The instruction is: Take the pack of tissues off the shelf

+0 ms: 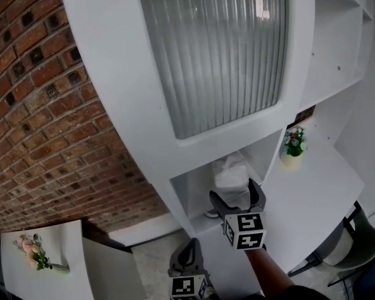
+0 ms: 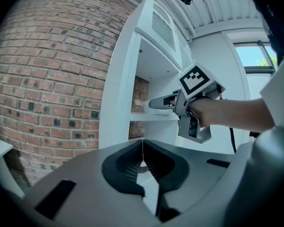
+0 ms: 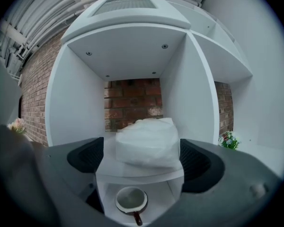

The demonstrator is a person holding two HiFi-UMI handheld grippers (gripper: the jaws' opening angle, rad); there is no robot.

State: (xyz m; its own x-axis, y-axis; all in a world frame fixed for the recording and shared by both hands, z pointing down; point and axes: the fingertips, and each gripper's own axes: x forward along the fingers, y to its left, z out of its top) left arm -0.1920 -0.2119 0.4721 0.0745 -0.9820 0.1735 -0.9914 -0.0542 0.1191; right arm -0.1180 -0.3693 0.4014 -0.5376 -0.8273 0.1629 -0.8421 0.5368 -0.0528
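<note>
Right gripper view shows our right tongs [image 3: 144, 159] wide open and lined up with the pack of tissues [image 3: 149, 143], which sits on the shelf [image 3: 132, 171]. We have not grabbed it yet; our left tongs [image 2: 142, 162] are shut, empty.

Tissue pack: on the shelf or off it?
On the shelf: the tissue pack rests on the shelf board, at the right gripper's open jaws.

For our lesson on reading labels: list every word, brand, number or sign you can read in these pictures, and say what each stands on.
No text can be read anywhere.
The marker cube bears only black-and-white square patterns, no letters or numbers.
The pack of tissues shows no legible print.
</note>
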